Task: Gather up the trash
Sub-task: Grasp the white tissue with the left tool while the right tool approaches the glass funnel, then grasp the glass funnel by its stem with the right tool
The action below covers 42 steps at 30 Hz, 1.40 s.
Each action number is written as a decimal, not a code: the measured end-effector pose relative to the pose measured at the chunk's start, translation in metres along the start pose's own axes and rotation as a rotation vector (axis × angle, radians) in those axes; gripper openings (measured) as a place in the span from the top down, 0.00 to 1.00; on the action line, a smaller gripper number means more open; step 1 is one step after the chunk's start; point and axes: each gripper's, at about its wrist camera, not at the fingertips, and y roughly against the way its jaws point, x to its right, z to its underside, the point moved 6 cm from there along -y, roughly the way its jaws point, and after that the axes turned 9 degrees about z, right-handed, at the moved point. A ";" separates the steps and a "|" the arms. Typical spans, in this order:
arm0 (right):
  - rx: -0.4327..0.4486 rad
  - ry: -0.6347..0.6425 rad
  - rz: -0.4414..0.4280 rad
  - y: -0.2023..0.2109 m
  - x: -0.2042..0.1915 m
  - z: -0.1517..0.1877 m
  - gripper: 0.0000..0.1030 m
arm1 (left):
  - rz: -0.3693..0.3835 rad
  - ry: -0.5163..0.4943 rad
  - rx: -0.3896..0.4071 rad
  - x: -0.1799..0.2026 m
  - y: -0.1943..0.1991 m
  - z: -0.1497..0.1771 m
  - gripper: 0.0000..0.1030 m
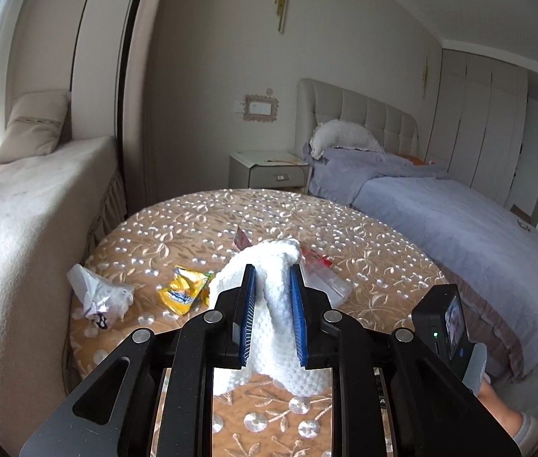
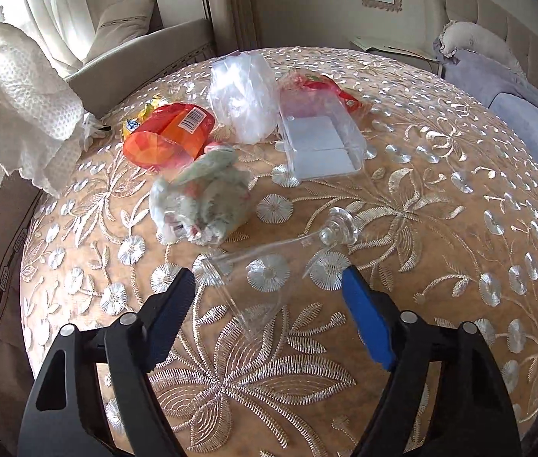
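My left gripper (image 1: 273,270) is shut on a white paper towel (image 1: 273,304) and holds it above the round table; the towel also hangs at the left of the right wrist view (image 2: 21,110). My right gripper (image 2: 269,278) is open just above a clear plastic bottle (image 2: 269,262) that lies on its side between the fingers. On the embroidered tan tablecloth (image 2: 440,228) lie a crumpled greenish bag (image 2: 204,198), an orange wrapper (image 2: 173,133), a clear plastic bag (image 2: 242,95), a clear plastic box (image 2: 318,133) and a yellow snack packet (image 1: 185,289).
A crumpled white bag (image 1: 101,293) lies near the table's left edge. A cream window bench (image 1: 21,228) with a cushion stands left of the table. A bed with a lilac cover (image 1: 440,221) and a nightstand (image 1: 269,169) stand behind.
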 end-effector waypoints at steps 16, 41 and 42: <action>0.169 -0.005 0.051 0.062 0.031 -0.003 0.57 | 0.070 -0.023 -0.007 0.024 -0.006 0.003 0.83; 0.136 -0.034 0.068 0.028 0.056 -0.026 0.69 | 0.082 -0.045 -0.038 0.039 -0.022 0.001 0.83; 0.131 -0.035 0.073 0.025 0.056 -0.029 0.67 | 0.081 -0.043 -0.038 0.038 -0.023 0.001 0.83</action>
